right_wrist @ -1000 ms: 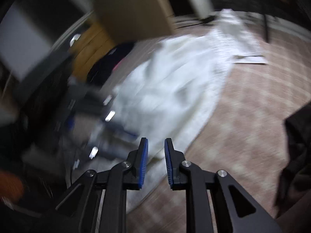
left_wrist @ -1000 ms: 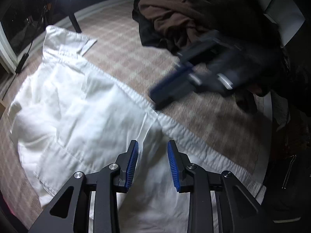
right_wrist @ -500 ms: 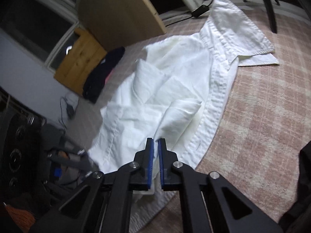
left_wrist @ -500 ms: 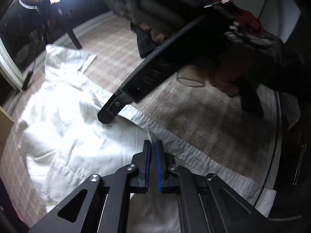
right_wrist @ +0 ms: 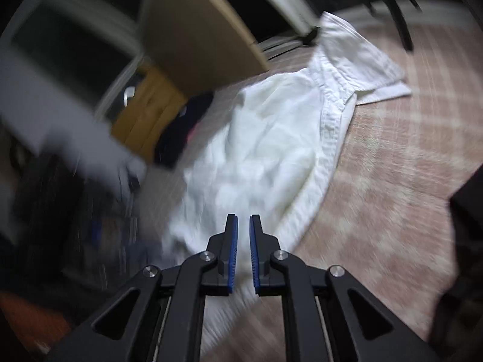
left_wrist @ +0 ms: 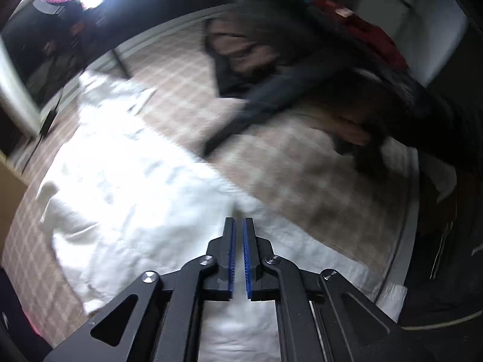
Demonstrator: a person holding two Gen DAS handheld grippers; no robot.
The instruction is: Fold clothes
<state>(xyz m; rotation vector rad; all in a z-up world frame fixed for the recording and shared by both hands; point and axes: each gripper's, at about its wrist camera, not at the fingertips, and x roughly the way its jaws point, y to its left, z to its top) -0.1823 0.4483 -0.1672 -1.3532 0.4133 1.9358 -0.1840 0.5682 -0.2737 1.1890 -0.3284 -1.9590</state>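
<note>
Currently listed: white shirt (left_wrist: 126, 199), spread flat on a pink-and-cream checked rug (left_wrist: 302, 187), collar end toward 11 o'clock in the left wrist view, hem running under the tool at 6 o'clock. Same shirt (right_wrist: 271, 144) in the right wrist view, rumpled through the body, collar at 1 o'clock, button placket along its right edge.

Left hand-held gripper (left_wrist: 238, 226): blue-padded fingers nearly together, a narrow slit between them, shirt fabric seen behind the slit; whether cloth is pinched cannot be told.

Right hand-held gripper (right_wrist: 243, 223): fingers likewise close with a small gap, over the lower edge of the shirt; a grip on the fabric cannot be confirmed. It also appears in the left wrist view as a dark blurred bar (left_wrist: 265, 105) at 12 to 1 o'clock, above the rug.

Brown and dark clothes pile (left_wrist: 241, 57), on the rug at 12 o'clock, well apart from the shirt.

Tan wooden board (right_wrist: 193, 27), leaning at 11 o'clock beyond the shirt
</note>
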